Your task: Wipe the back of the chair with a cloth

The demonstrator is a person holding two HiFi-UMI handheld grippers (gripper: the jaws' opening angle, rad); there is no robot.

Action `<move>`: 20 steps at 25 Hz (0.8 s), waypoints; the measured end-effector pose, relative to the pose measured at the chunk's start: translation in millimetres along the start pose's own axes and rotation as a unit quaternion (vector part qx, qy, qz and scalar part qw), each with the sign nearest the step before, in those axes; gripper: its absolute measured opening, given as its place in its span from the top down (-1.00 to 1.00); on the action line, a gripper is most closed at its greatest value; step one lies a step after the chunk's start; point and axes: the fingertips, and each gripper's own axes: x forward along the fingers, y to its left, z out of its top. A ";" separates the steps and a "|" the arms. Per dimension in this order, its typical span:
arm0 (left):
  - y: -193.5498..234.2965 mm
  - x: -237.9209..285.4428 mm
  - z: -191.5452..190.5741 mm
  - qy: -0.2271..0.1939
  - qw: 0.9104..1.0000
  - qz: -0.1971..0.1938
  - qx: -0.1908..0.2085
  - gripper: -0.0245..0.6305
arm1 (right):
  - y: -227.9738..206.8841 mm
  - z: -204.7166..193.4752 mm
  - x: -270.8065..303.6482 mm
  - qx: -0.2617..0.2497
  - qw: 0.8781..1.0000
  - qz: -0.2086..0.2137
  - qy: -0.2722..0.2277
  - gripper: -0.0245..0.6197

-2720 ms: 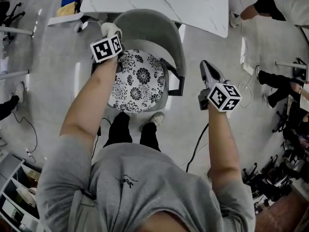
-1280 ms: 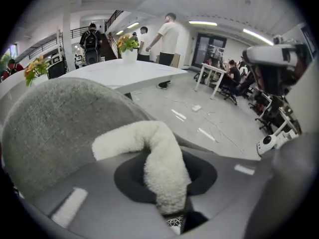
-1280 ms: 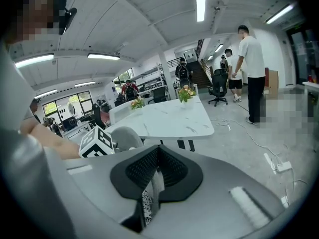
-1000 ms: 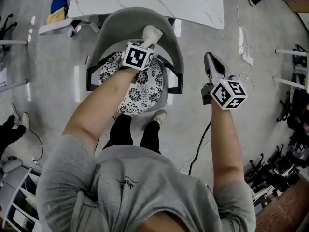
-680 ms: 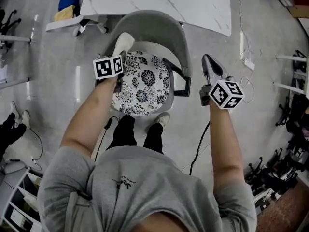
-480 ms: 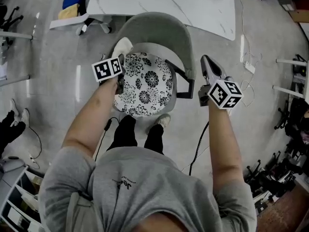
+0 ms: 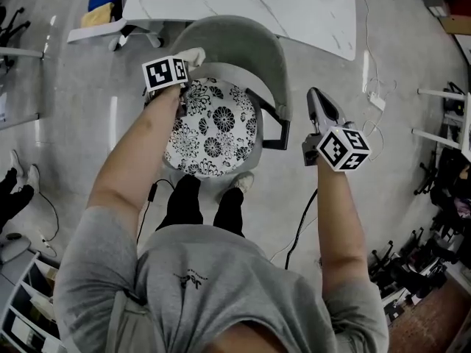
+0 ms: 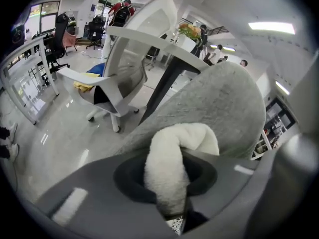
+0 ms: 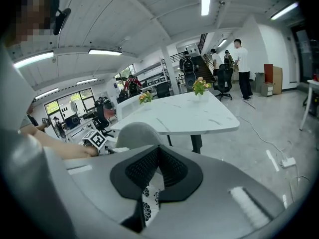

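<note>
A grey upholstered chair with a curved back [image 7: 239,41] and a black-and-white floral cushion [image 7: 212,126] stands in front of me. My left gripper [image 7: 184,63] is shut on a white fluffy cloth [image 7: 194,55] and presses it against the left end of the chair back. In the left gripper view the cloth [image 8: 172,171] bulges out between the jaws, with the grey chair back [image 8: 222,106] right behind it. My right gripper [image 7: 314,98] hovers to the right of the chair, apart from it, shut on nothing [image 9: 158,149].
A white marble-look table [image 7: 243,4] stands just behind the chair. The chair's black armrest [image 7: 272,127] juts toward my right gripper. A white office chair [image 8: 124,68] stands at the left. A cable [image 7: 302,223] trails on the floor, and people stand round the room's edges.
My left gripper swept the cloth from the left end of the chair back to its middle and back left again. In the last half second it moved a little farther along the back. My right gripper stayed still.
</note>
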 end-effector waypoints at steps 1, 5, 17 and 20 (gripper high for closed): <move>-7.5 2.7 4.3 0.002 1.000 0.000 0.012 0.48 | -6.3 -0.9 -3.6 0.002 1.000 -0.004 -0.001 0.91; -41.1 14.1 17.5 0.006 0.998 0.002 0.063 0.48 | -32.0 -2.4 -17.9 0.012 1.000 -0.019 -0.007 0.91; -196.1 48.2 7.0 -0.003 0.961 -0.033 0.274 0.49 | -94.7 -5.0 -55.8 0.034 0.998 -0.045 -0.029 0.91; -234.5 50.8 -11.9 -0.002 0.941 -0.051 0.335 0.50 | -104.2 -9.5 -64.3 0.041 0.997 -0.049 -0.032 0.91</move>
